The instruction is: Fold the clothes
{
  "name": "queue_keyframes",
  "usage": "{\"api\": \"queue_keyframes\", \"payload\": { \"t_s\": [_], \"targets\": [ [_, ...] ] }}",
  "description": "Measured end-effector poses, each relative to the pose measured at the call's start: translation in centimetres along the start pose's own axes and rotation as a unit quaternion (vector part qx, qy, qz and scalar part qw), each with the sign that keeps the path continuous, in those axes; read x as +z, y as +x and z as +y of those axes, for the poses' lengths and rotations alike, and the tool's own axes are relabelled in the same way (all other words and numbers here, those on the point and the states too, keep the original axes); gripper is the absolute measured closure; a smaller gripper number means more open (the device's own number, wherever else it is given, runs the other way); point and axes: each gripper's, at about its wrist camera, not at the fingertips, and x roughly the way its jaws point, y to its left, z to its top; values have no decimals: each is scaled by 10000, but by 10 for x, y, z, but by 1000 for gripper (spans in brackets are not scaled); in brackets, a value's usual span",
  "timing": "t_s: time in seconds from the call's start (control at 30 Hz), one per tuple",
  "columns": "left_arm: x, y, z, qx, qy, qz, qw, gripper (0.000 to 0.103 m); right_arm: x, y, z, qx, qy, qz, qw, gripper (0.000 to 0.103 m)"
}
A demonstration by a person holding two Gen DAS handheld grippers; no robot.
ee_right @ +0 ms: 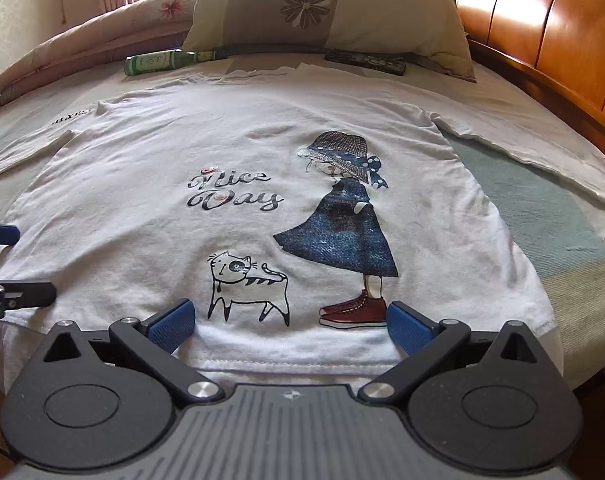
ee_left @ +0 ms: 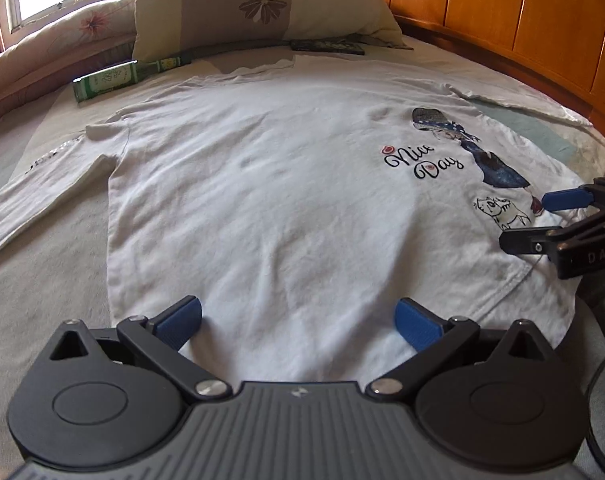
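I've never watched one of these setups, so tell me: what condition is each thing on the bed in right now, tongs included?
White long-sleeved shirt with girl-and-cat print: spread flat, print up, sleeves out, unfolded.
Left tongs: open, at the shirt's hem.
Right tongs: open, at the hem below the print.
Green glass bottle: lying on its side.
Cream floral pillow: propped up at the far end.

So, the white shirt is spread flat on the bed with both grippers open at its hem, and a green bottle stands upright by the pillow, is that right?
Not quite: the green bottle lies on its side by the pillow, as the right wrist view shows. The rest holds: the white shirt is spread flat on the bed, with the left gripper and right gripper open at its hem.
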Motion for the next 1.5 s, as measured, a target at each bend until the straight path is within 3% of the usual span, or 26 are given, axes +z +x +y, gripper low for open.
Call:
{"api": "queue_keyframes", "payload": {
  "t_s": [0.13,0.3,0.43,0.67,0.8,0.97,1.1,1.27,1.4,1.5],
  "targets": [
    [7,-9,8,-69,27,153,9999,1,-3,-1,-1,-27,49,-104,9999,0],
    [43,3,22,-60,179,-248,9995,1,-1,0,1,-86,112,-66,9999,0],
    [67,28,39,-222,85,-352,9991,1,-2,0,1,-109,131,-72,9998,0],
    [71,61,90,-222,-651,-116,9976,1,-1,1,2,-137,157,-50,9998,0],
    [64,48,105,122,-964,-182,9951,1,-3,0,1,-135,158,-77,9998,0],
    [62,16,91,-372,-813,-550,9945,1,-3,1,4,-194,205,-119,9995,0],
    [58,13,67,-984,-577,-419,9926,1,-2,2,4,-230,234,-121,9994,0],
    [40,28,56,-763,-466,36,9960,1,-2,2,4,-226,229,-111,9994,0],
    [30,15,56,-461,-294,53,9985,1,-3,1,4,-217,216,-129,9994,0],
    [30,3,47,-495,-142,-94,9986,1,-4,1,5,-226,221,-160,9994,0]
  ]
}}
